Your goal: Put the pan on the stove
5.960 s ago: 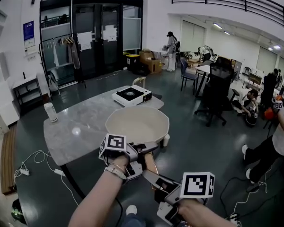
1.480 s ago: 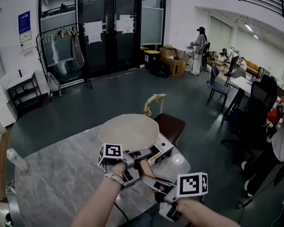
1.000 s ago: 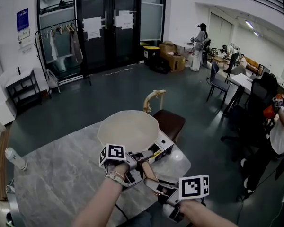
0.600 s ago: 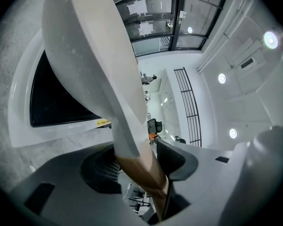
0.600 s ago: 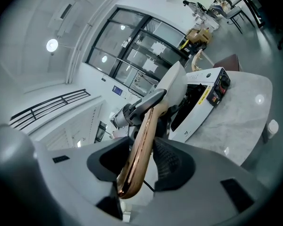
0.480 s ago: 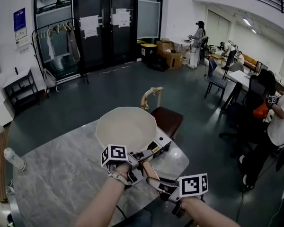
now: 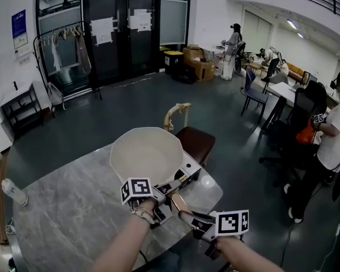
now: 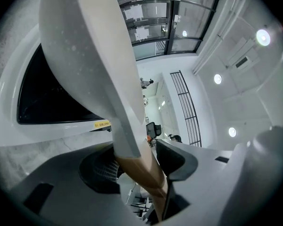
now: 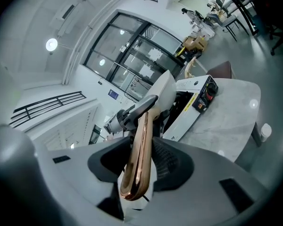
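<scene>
A cream pan [image 7: 147, 152] lies over the white portable stove [image 7: 188, 174] at the table's corner and covers most of it. Its copper-brown handle [image 7: 178, 203] points back toward me. My left gripper [image 7: 169, 187] is shut on the handle close to the pan, with the handle [image 8: 137, 168] pressed between its pads. My right gripper [image 7: 188, 217] grasps the handle's end [image 9: 139, 149], and its jaws are closing on it. The pan's underside [image 8: 85, 55] hangs close above the stove's black glass [image 8: 47, 98].
The grey marble table [image 7: 62, 208] ends just right of the stove. A white bottle [image 7: 14, 192] stands at its left edge. A brown stool [image 7: 194, 140] sits beyond the corner. A person [image 7: 334, 140] and office chairs are at the right.
Six seconds ago I carried the pan short of the stove, which stood at the table's far end. Now the pan is over the stove. Over the last second both grippers kept hold.
</scene>
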